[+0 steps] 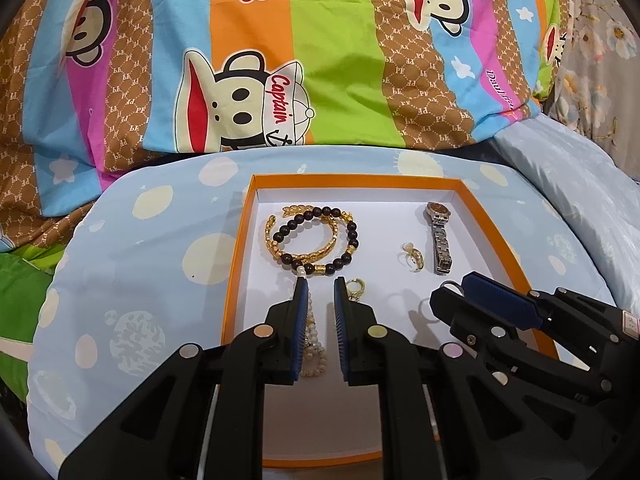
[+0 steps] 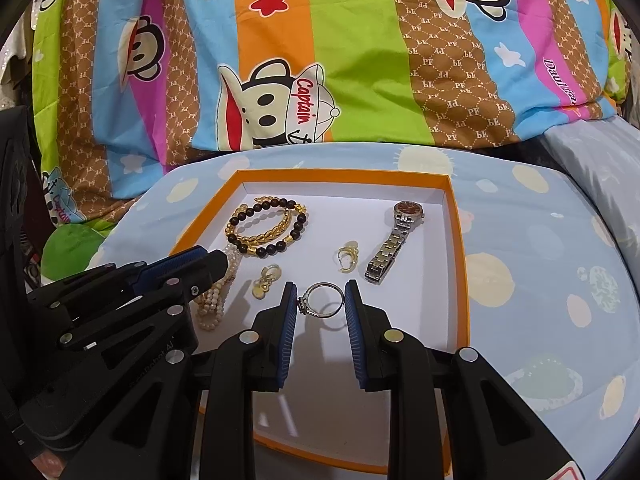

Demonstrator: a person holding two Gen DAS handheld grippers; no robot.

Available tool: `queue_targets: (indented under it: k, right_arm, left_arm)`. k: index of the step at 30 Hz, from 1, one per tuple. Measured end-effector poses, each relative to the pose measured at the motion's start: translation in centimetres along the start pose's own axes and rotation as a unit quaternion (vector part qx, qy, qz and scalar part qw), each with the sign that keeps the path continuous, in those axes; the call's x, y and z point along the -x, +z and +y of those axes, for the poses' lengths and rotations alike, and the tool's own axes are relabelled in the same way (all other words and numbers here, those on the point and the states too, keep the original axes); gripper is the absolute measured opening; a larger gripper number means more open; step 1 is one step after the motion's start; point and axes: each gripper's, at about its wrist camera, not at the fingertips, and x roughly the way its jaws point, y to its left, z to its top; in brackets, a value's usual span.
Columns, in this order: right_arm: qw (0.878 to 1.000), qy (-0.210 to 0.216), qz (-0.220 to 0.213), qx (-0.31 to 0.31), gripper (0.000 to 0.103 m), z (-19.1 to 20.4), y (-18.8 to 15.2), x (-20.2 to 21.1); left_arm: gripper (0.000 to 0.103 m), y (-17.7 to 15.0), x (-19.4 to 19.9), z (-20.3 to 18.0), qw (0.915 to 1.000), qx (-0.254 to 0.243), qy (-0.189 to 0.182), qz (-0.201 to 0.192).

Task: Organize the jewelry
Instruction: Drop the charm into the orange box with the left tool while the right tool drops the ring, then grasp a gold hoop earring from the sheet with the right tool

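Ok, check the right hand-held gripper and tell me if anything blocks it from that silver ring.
Nothing visible blocks it. The right hand-held gripper already has the silver ring between its pads, one on each side of it. The gold earring lies left of it and the watch right and further back, both clear of the ring in the orange box.

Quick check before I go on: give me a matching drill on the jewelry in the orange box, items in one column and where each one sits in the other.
Items:
1. silver metal wristwatch
2. silver ring with small stones
3. dark round-bead bracelet
4. white pearl strand

Places:
A. between the left gripper's fingers
B. overlapping the gold leaf-pattern bangle
C. lying flat near the right wall of the orange cardboard box
D. pinched between the right gripper's pads

Pairs: 1-C, 2-D, 3-B, 4-A
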Motion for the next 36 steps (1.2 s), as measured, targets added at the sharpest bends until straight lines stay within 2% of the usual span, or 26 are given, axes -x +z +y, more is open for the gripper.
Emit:
queue_targets:
  k: [8, 10, 12, 14, 20, 26, 31, 36]
  right_arm:
    - [1.000, -0.003, 0.004, 0.006, 0.025, 0.0, -0.1, -0.5]
    - [1.000, -0.002, 0.002, 0.004, 0.027, 0.0, -0.1, -0.4]
    - [1.000, 0.001, -0.004, -0.002, 0.035, -0.2, 0.0, -0.1]
    - [1.000, 0.002, -0.015, -0.007, 0.039, -0.5, 0.2, 0.3]
    - [0.998, -0.003, -0.043, -0.035, 0.039, -2.3, 1.0, 2.0]
    - [0.997, -0.010, -0.060, -0.049, 0.039, -3.3, 0.8, 4.5]
    - [0.997, -0.009, -0.060, -0.040, 0.039, -3.0, -0.9, 6.8]
    - [0.998, 0.005, -0.051, -0.022, 0.039, -1.9, -4.1, 9.4]
  left_arm:
    - [0.014, 0.0, -0.2, 0.5, 0.9999, 0.014, -0.001, 0.004]
    - [0.017, 0.1, -0.2, 0.9, 0.9997, 0.024, -0.001, 0.003]
    - [0.023, 0.3, 0.0, 1.4, 0.9994, 0.036, -0.002, 0.002]
    - [0.023, 0.5, 0.3, 1.9, 0.9988, 0.049, -0.005, -0.004]
    - [0.023, 1.1, 1.4, 2.7, 0.9980, 0.061, -0.003, -0.016]
    - [0.023, 1.2, 4.1, 3.0, 0.9972, 0.065, -0.004, -0.037]
    - [0.023, -0.2, 6.5, 3.1, 0.9971, 0.061, -0.002, -0.045]
    - [0.024, -2.6, 8.3, 3.0, 0.9977, 0.055, 0.000, -0.040]
